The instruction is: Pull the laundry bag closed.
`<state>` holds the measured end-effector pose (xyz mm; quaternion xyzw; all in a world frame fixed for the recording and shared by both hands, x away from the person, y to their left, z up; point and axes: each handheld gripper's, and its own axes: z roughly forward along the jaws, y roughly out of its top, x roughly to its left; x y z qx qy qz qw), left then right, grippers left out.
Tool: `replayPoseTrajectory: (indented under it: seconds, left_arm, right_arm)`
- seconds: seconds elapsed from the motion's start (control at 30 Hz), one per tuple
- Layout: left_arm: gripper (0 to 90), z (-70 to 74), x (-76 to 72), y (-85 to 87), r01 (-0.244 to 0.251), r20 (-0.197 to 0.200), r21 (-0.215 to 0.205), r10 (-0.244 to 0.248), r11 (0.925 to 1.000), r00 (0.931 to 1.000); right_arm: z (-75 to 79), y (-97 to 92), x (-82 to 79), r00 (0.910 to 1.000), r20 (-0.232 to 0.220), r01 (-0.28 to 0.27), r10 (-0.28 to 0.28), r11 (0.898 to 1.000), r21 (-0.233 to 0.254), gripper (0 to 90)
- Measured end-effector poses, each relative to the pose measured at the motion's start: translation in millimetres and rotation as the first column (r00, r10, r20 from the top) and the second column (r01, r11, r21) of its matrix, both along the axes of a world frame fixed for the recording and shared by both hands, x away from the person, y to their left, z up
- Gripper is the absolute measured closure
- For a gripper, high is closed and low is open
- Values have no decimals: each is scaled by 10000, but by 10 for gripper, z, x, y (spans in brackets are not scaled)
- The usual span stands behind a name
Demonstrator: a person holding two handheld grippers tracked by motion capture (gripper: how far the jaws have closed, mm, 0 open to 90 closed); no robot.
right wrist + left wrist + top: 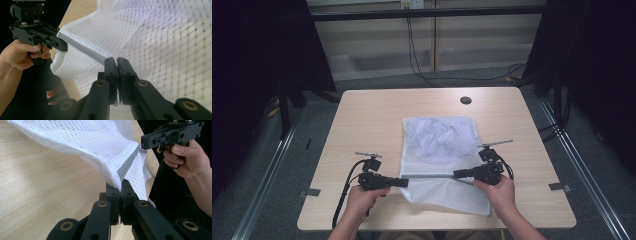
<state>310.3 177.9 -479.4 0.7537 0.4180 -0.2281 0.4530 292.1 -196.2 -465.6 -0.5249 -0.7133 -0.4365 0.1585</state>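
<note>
Left hand [362, 197] at the near left of the table [362, 115], wrapped round the left gripper [404, 182], cable looping back toward the table edge. Jaws pressed together on the left end of the bag's grey strip [429, 176]; in the left gripper view, left gripper [120, 185] pinching the strip [128, 163] edge-on, white mesh draped over both sides of the jaws. White mesh bag [439, 155] lying flat at the centre of the table, between the two grippers, its far half bunched and wrinkled, its near half smooth and reaching close to the near edge. Strip stretched taut in a straight line across the bag, lifted slightly off the wood at the pinched fold, as seen in the left gripper view. Small dark round hole [465, 100] in the table beyond the bag, well apart from it. Right gripper [458, 174] at the right end of the strip, pointing left toward the other gripper, held in the right hand [496, 191]. In the right gripper view, right gripper [117, 62] with jaws closed tight on the strip [82, 48] where it meets the mesh [162, 50], mesh spread beyond. Left gripper [60, 44] farther off in that view, gripping the opposite end, hand [17, 56] below it. Right gripper [143, 143] likewise in the left gripper view, at the far end of the strip, held by the hand [186, 157]. Grey floor and black curtains around the table.
</note>
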Motion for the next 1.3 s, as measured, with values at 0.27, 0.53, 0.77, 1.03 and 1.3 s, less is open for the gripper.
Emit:
replayPoseTrajectory:
  seconds: [0.27, 0.53, 0.77, 1.03, 1.3]
  left_arm:
    - [879, 1, 1, 24, -11, 25, 7, 11, 10000, 10000]
    - [879, -2, -5, 16, -16, -80, -11, 16, 10000, 10000]
    - [879, -2, 3, 39, -42, -108, -55, 41, 10000, 9999]
    - [879, -4, 5, 38, -1, -87, -26, 1, 10000, 10000]
    - [879, -4, 2, 45, -46, -117, -7, 46, 10000, 9999]
  right_arm:
    - [-13, -40, -7, 9999, 34, 99, -99, 9999, -18, 870]
    - [-7, -101, -26, 9999, 37, 148, -148, 9999, 32, 870]
    - [-15, -162, -40, 9996, 24, 283, -283, 9996, -27, 870]
    - [-12, -183, -51, 9997, 52, 234, -234, 9997, 12, 870]
    - [-4, -196, -54, 9996, 112, 255, -254, 9995, -166, 870]
